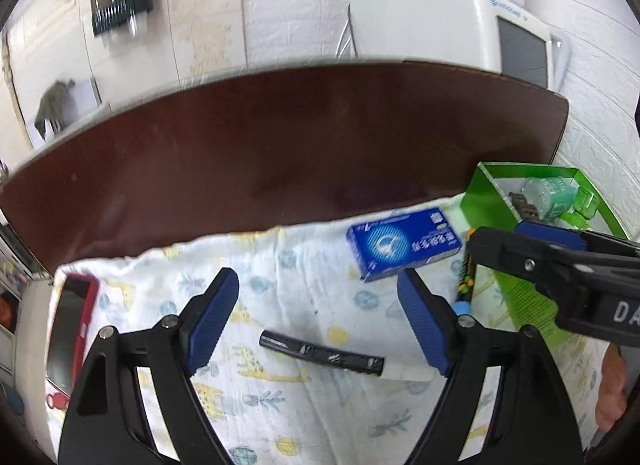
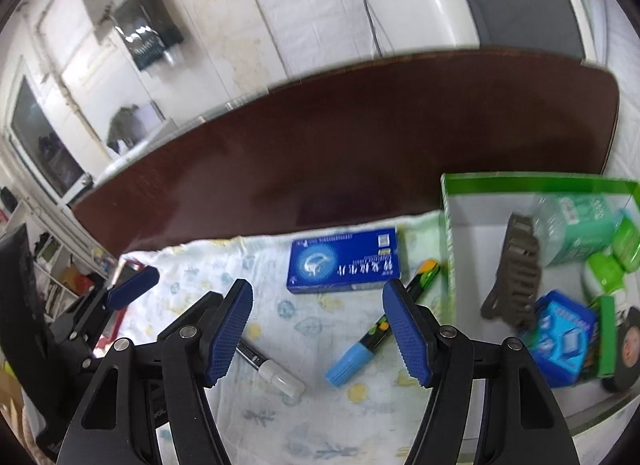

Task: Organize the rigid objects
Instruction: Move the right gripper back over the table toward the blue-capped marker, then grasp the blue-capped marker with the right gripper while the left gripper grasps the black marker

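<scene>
Far left on cloth (image 1: 304, 289): red-edged phone (image 1: 70, 325), partly off frame. L gripper (image 1: 318, 305) jaws wide apart, holding nothing, above black marker (image 1: 320, 353) w/ white cap. Blue box (image 2: 344, 261) flat on cloth, near far edge, just beside green bin (image 2: 448, 233). Blue-capped marker (image 2: 380, 325) lying alongside bin's left wall. R gripper (image 2: 318, 331) spread wide too, nothing held, over that marker. Inside bin: grey strap (image 2: 516, 277), green bottle (image 2: 576, 225), small blue box (image 2: 560, 337), tape roll (image 2: 628, 349). Brown table (image 2: 360, 137) beyond cloth.
</scene>
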A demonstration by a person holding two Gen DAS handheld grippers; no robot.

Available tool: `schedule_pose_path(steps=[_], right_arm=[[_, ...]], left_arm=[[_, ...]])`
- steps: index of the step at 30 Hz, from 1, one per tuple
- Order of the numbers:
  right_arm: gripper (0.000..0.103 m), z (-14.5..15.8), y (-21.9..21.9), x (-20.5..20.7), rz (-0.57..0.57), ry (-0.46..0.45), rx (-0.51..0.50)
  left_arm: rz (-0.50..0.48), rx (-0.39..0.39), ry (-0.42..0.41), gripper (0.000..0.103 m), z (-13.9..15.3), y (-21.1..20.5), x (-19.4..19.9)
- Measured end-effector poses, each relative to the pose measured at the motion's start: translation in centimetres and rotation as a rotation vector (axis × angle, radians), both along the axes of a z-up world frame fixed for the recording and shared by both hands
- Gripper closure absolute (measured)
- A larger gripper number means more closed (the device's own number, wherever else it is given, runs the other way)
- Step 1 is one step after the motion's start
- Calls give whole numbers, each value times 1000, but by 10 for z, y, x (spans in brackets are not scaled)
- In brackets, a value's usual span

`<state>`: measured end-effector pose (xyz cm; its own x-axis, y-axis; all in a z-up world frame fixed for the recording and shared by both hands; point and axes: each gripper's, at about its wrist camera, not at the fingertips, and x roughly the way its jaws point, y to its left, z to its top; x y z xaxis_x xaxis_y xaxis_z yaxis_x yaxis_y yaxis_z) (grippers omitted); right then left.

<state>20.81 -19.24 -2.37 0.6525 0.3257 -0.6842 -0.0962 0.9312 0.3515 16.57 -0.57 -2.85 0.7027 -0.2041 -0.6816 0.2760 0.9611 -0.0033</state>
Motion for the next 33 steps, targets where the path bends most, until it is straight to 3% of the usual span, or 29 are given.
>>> schedule_pose_path(steps=[5,8,13,16,19,21,23,26,29,33], right_arm=[[34,-28,19,13,-16,127,-52],[34,-34,26,5,-69,124,-138],[34,-43,38,-6,-199,119,-226],[34,-45,43,-9,-259,109,-252],[34,-38,53,-16,-241,71,-260],[34,-29,58,-23,-241,18,-310],[34,-26,58,-26,-242,10,-300],[34,-26,54,-29,-237,33,-253],[34,-29,52,-31,-236,45,-251],[34,-41,59,-26,-230,84,-252]], left_arm=[[29,-19,97,25,-23,23,10],[65,-76,188,26,-34,37,6],[149,-220,415,44,-60,42,3],[189,-222,393,51,-60,36,7],[199,-294,425,51,-57,35,18],[215,-246,428,52,-58,28,27],[224,-203,413,56,-60,21,35],[215,-78,371,74,-61,9,41],[169,-24,354,87,-62,7,40],[149,26,320,89,-63,24,31]])
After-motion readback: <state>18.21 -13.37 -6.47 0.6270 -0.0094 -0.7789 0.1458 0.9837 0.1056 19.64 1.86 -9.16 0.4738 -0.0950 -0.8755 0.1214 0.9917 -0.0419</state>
